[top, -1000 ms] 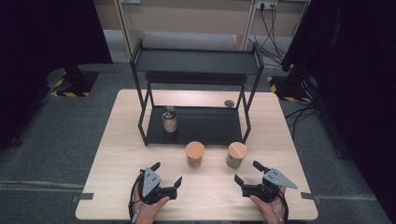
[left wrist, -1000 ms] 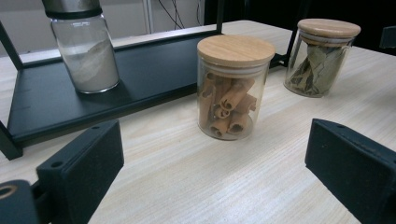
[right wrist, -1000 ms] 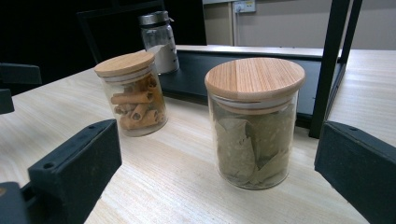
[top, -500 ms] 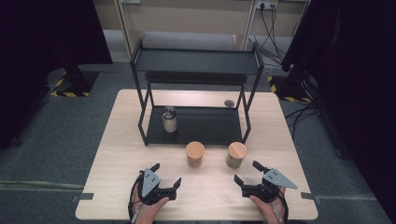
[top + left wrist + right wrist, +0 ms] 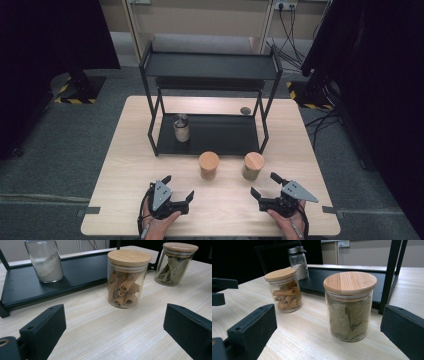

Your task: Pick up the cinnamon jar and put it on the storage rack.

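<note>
At the near edge of the pale wooden table (image 5: 125, 200), the left gripper (image 5: 178, 192) and the right gripper (image 5: 264, 186) rest well apart, each with its jaws spread wide and holding nothing. Just beyond them stand a glass jar of cinnamon sticks with a round wooden lid (image 5: 209, 165) and, to its right, a glass jar of bay leaves with a round wooden lid (image 5: 253, 166), both upright on the tabletop before the black metal two-tier rack (image 5: 210, 67). On the rack's lower shelf, towards its left, stands a metal-capped glass jar of white powder (image 5: 181, 128)
</note>
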